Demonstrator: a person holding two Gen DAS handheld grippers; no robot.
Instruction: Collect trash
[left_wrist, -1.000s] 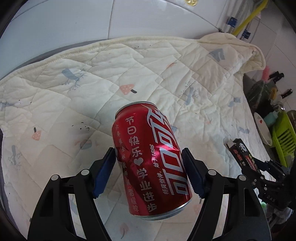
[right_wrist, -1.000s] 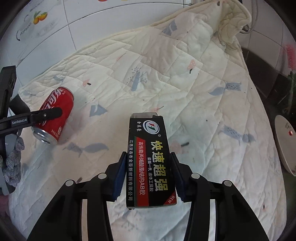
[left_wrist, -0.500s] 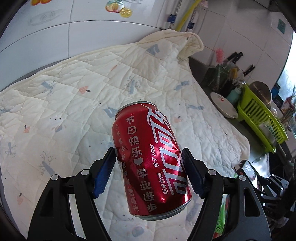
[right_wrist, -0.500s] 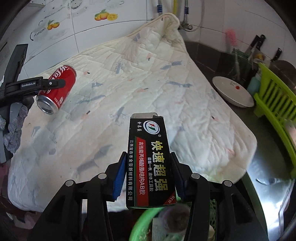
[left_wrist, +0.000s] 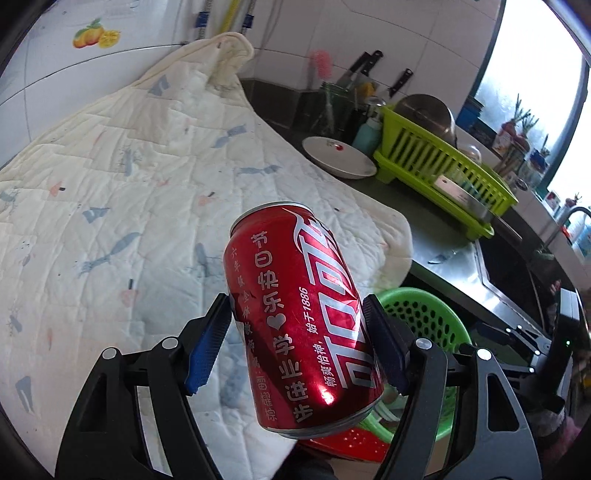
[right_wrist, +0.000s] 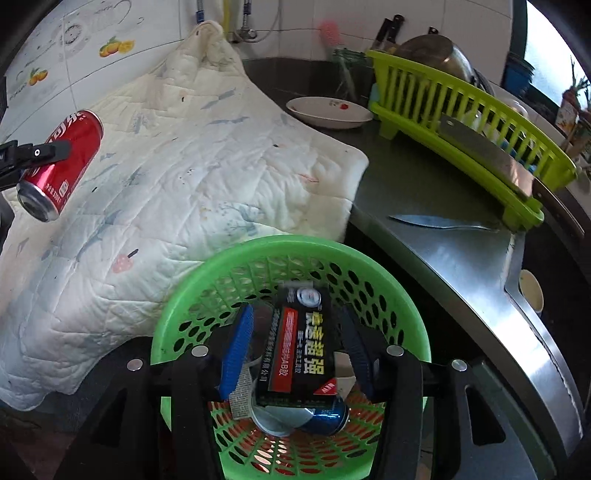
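Observation:
My left gripper (left_wrist: 297, 308) is shut on a red soda can (left_wrist: 303, 317), which hangs tilted above the quilt's edge; the same can (right_wrist: 62, 162) shows at the left of the right wrist view. A green perforated basket (right_wrist: 258, 247) stands below the counter, and its rim (left_wrist: 424, 314) peeks out behind the can. Directly over that basket my right gripper (right_wrist: 295, 314) has its jaws opening. The black glue box (right_wrist: 303, 347) is blurred between them, with gaps to both blue pads. A blue can (right_wrist: 325, 417) and a wrapper lie under it in the basket.
A cream quilt (right_wrist: 184, 155) covers the counter at left. On the steel counter (right_wrist: 424, 229) are a white plate (right_wrist: 328, 110), a knife (right_wrist: 436, 221) and a lime dish rack (right_wrist: 461, 122) holding a cleaver. A paper cup (right_wrist: 532, 295) sits at the right.
Both grippers swept right off the quilt towards the green basket. The right jaws have parted and the glue box has slipped down between them. The left still holds the can.

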